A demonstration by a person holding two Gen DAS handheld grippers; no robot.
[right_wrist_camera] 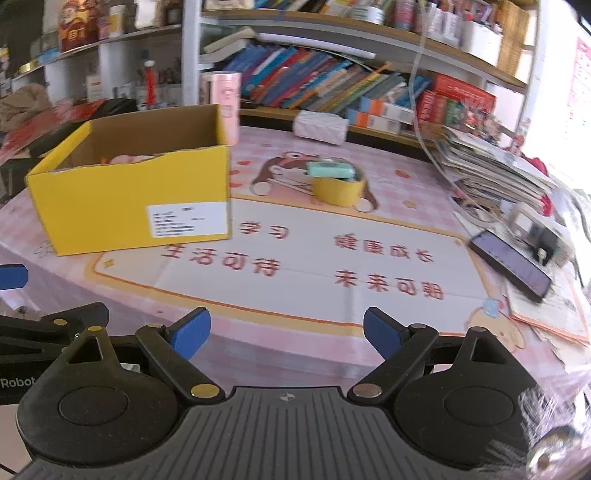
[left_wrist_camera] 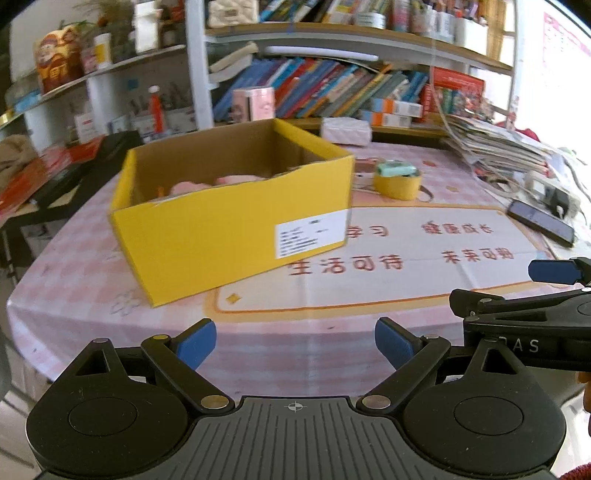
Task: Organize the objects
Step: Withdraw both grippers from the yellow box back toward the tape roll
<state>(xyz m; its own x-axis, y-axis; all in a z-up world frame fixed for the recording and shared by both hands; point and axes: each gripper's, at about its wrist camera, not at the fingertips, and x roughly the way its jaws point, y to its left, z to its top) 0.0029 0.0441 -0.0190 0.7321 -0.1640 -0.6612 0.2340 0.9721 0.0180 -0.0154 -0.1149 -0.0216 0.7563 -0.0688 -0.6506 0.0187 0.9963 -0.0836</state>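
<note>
Nearest to me, my left gripper (left_wrist_camera: pixel 295 341) hangs over the front edge of the counter (left_wrist_camera: pixel 258 354) with its jaws spread wide and nothing between them. My right gripper (right_wrist_camera: pixel 287 332) sits just beside it, jaws equally wide and empty; each camera catches the other tool at its edge.

Under both lies a pink checked cloth with a white mat (right_wrist_camera: pixel 295 266) printed in red characters.

Past the mat's left side stands an open yellow box (left_wrist_camera: pixel 229 218), white label (left_wrist_camera: pixel 312 236) on its near face. Inside I see something pink (left_wrist_camera: pixel 192 186), too blurred to name.

Right of the box, well apart from it, a roll of yellow tape (right_wrist_camera: pixel 338 190) stands on the cloth with a mint-green block (right_wrist_camera: pixel 330 170) resting across its top.

On the right edge of the counter a dark phone (right_wrist_camera: pixel 511 266) lies flat, with a stack of papers (right_wrist_camera: pixel 491 170) behind it.

Farther back, a white packet (right_wrist_camera: pixel 321 125) sits near the counter's rear edge, and a pink canister (right_wrist_camera: pixel 221 103) rises behind the box.

Beyond stand shelves (left_wrist_camera: pixel 332 33) packed with leaning books (left_wrist_camera: pixel 332 88).
</note>
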